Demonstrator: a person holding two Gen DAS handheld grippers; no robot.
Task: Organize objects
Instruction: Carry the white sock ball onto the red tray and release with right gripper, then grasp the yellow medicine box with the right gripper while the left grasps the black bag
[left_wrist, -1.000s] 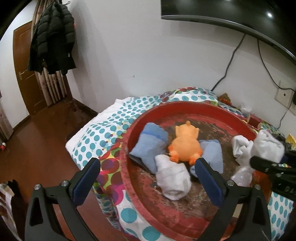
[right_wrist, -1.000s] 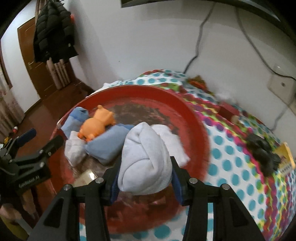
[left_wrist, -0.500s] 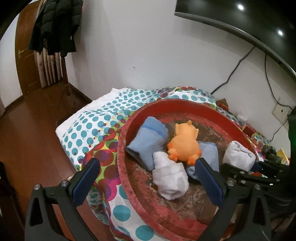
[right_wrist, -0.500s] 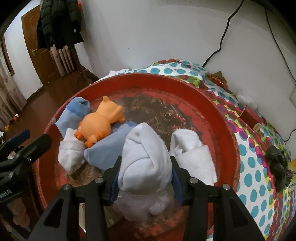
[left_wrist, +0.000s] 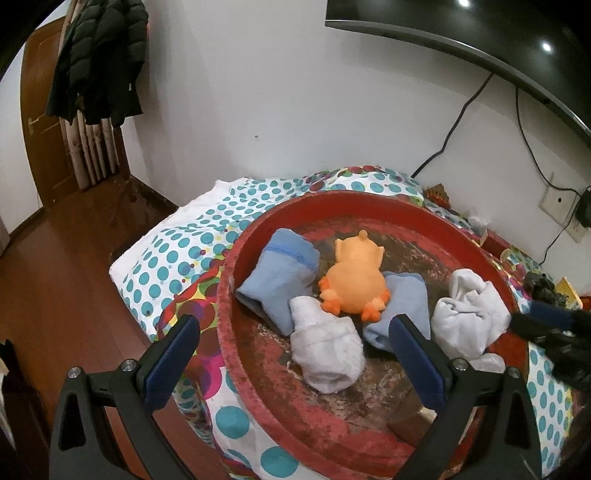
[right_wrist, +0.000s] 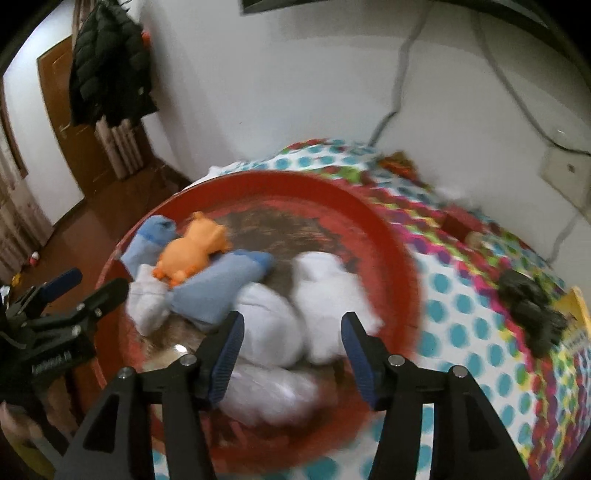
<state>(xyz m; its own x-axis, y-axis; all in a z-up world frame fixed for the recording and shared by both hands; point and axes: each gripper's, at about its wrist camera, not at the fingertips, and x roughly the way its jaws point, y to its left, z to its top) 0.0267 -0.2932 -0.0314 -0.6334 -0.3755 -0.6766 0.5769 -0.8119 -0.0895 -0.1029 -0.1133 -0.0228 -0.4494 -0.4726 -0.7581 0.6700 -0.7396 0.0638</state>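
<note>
Now right gripper (right_wrist: 291, 334) fingers spread, empty above white socks (right_wrist: 269, 325) in red basin (left_wrist: 236, 354), left gripper (left_wrist: 295, 343) fingers wide

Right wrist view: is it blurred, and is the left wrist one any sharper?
Right wrist view: motion-smeared; the white socks and tray rim streak, though the right gripper itself stays crisp. Left wrist view: sharp, the duck clear, with ceiling-light glare on the TV; both show fisheye bending.

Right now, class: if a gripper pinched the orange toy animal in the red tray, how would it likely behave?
The orange toy animal looks rounded, smooth and moulded, so it probably holds its shape but may slip. It lies propped on a blue sock, so a push could roll it off. It seems light.
</note>
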